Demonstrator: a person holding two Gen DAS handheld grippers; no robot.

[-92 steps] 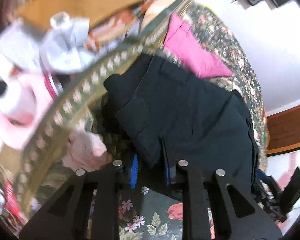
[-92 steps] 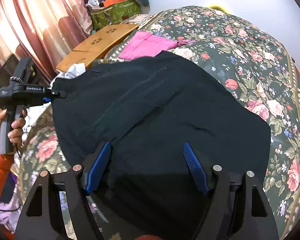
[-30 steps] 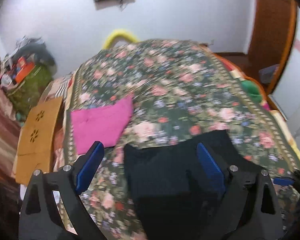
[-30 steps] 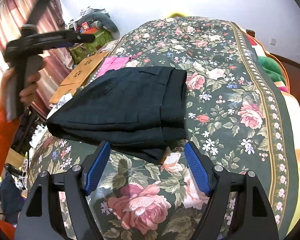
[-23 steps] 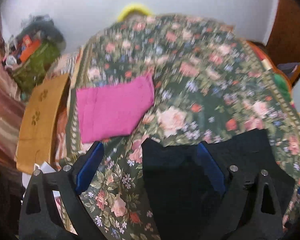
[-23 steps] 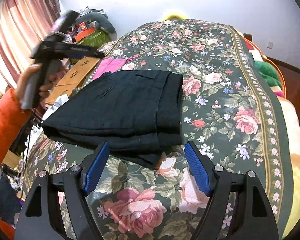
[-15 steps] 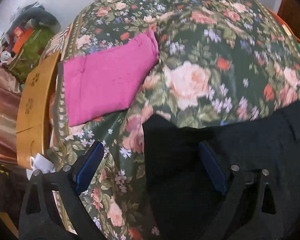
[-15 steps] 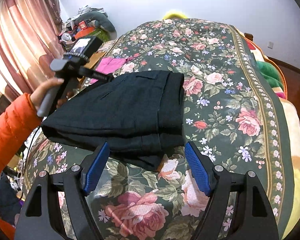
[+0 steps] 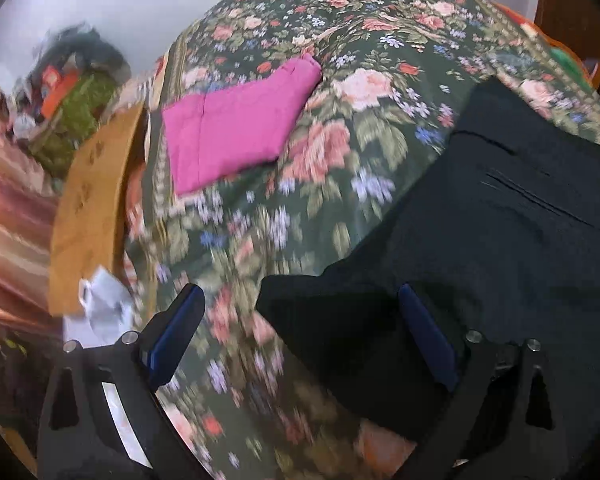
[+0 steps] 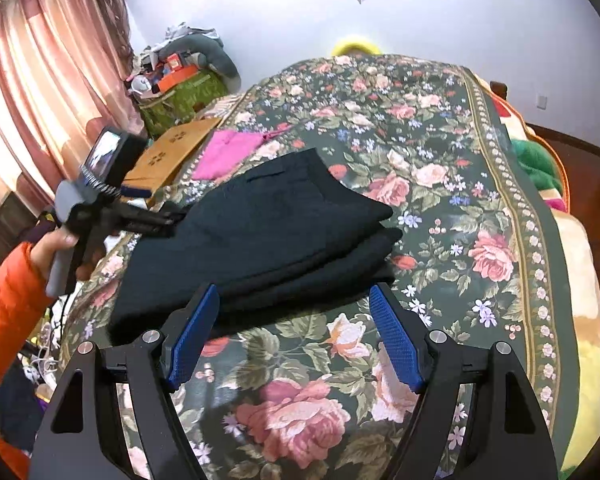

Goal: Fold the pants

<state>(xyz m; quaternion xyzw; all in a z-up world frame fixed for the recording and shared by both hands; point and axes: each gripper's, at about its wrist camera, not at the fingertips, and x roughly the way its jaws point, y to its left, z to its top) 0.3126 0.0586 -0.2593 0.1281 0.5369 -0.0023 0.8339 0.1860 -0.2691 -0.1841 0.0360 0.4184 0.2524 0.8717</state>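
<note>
The black pants [image 10: 268, 232] lie folded in a thick stack on the floral bedspread [image 10: 440, 184]. My right gripper [image 10: 294, 328] hovers open just in front of the stack's near edge, with nothing between its blue pads. A hand in an orange sleeve [image 10: 8, 292] holds my left gripper [image 10: 168, 218] at the stack's left edge. In the left wrist view my left gripper [image 9: 300, 320] is open, low over the bed. A corner of the pants [image 9: 500, 240] lies between its wide-set fingers, and the pads are not pressing on it.
A folded pink cloth [image 10: 228, 152] lies on the bed beyond the pants, next to a wooden board [image 10: 172, 152] off the left edge. A green box with clutter [image 10: 180, 92] and pink curtains [image 10: 40, 92] stand at the left. Green and yellow bedding [image 10: 536, 164] lines the right side.
My left gripper has come down from high above the bed to the pants' left edge, tipping further downward. The right gripper and the folded stack have stayed put.
</note>
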